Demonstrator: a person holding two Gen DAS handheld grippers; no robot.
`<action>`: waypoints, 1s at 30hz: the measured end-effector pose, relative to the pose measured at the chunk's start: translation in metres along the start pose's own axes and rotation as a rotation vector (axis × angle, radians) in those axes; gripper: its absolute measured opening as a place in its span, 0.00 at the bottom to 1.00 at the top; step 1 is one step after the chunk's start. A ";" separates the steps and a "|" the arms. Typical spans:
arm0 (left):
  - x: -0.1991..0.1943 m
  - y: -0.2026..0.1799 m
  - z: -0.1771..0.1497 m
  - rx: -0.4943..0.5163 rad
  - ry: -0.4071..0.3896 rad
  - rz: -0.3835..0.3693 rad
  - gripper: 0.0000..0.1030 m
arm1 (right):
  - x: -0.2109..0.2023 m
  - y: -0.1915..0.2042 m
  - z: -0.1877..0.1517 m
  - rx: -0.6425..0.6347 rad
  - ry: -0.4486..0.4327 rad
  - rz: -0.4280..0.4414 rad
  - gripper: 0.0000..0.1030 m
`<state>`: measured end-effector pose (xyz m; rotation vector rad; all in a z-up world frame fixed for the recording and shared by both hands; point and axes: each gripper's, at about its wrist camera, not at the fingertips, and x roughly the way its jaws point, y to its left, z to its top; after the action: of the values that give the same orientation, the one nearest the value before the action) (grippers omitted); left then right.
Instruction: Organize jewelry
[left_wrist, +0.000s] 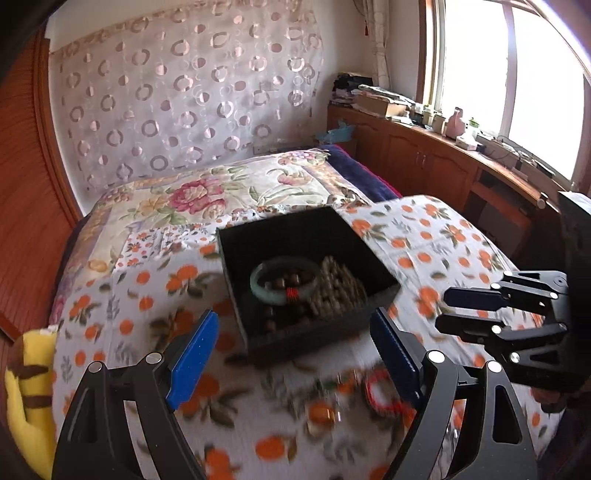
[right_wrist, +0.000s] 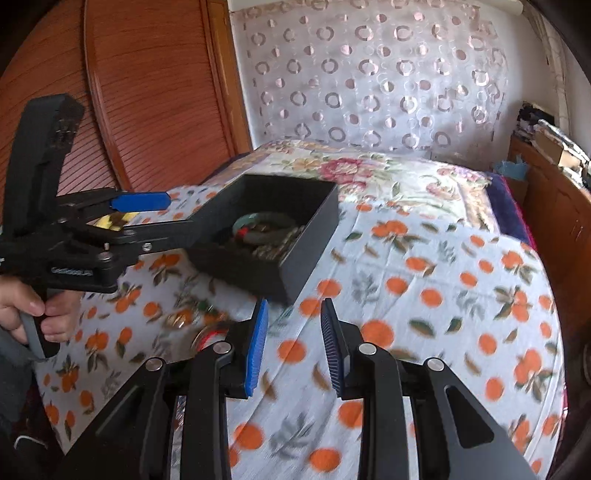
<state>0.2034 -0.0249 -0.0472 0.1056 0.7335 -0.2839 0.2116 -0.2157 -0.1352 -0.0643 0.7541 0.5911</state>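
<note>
We found the bed (left_wrist: 424, 240), spread with an orange-print cover, filling the lower half of both views, and on it, at centre frame in the left wrist view, the open black box (left_wrist: 236, 266) that served as the jewelry store. Inside the box we noted a pale green bangle (left_wrist: 258, 286) lying on dark wooden beads (left_wrist: 291, 278), with a heap of light tan beads (left_wrist: 338, 291) against it on the right side; the contents sat loose and overlapping, not sorted into any compartment that we could see. We judged the step in hand to be a gap between pieces: some items were boxed, and others remained on the cover. Those were, in the lower right of the left wrist view, a red beaded bracelet (left_wrist: 382, 393) and a gold-toned piece (left_wrist: 327, 411), both blurred, so we could not tell their exact form. The left gripper (left_wrist: 295, 354) stood with its jaws wide and empty, just in front of the box and above the loose pieces. The right gripper (right_wrist: 293, 345) showed a narrow gap between its blue pads, with nothing between them, over bare cover near the box's front corner. In our judgement the next move called for one gripper to drop onto a loose piece, most likely the red bracelet, and close on its rim, since a flat lie on soft cloth would make the pick liable to snag fabric.
</note>
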 end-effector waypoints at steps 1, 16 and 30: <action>-0.005 0.000 -0.007 -0.007 0.002 -0.001 0.78 | -0.001 0.003 -0.004 0.000 0.007 0.007 0.31; -0.048 0.005 -0.083 -0.099 0.012 -0.002 0.80 | 0.007 0.026 -0.040 0.068 0.105 0.103 0.31; -0.055 -0.003 -0.105 -0.127 0.032 -0.019 0.81 | 0.006 0.031 -0.039 0.097 0.114 0.144 0.04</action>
<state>0.0956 0.0051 -0.0881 -0.0171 0.7827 -0.2533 0.1747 -0.1971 -0.1630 0.0468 0.9026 0.6911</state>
